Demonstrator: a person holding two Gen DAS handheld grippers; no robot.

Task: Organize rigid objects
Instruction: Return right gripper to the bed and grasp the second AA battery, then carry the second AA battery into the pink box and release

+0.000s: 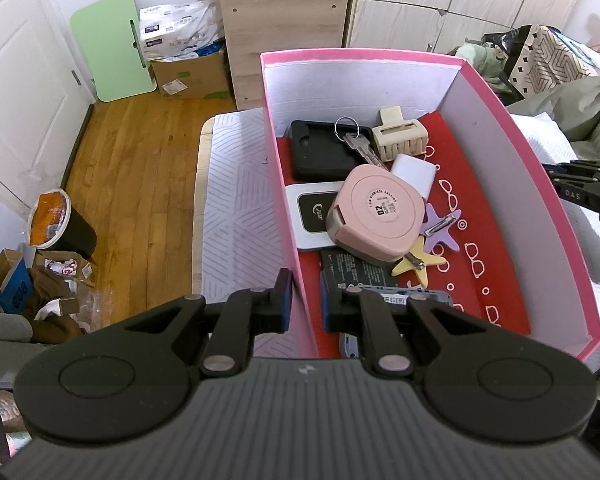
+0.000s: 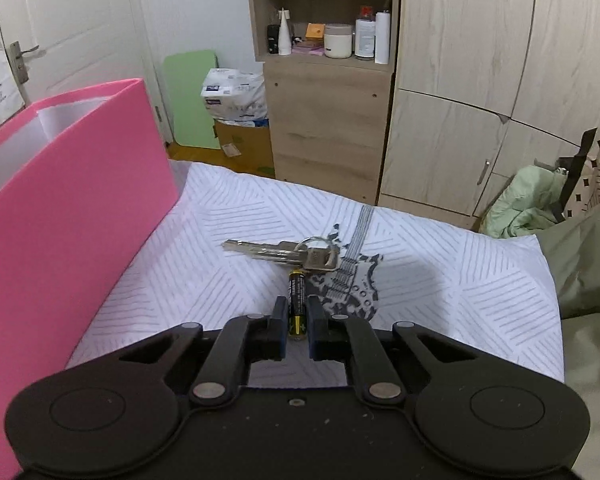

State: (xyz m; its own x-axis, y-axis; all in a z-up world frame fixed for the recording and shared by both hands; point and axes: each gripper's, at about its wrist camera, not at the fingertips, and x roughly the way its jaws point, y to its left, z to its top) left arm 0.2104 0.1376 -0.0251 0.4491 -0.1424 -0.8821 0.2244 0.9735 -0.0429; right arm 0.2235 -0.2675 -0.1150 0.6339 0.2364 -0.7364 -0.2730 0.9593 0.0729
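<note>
Right tongs closed on battery lying on patterned bed sheet, keys just beyond its far end; left tongs clamped on near wall of pink box.

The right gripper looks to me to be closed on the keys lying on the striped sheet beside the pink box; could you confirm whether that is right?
Not quite. In the right wrist view the right gripper is closed on the battery, not the keys, which lie untouched just beyond it. Everything is on the striped sheet beside the pink box, as you said.
</note>
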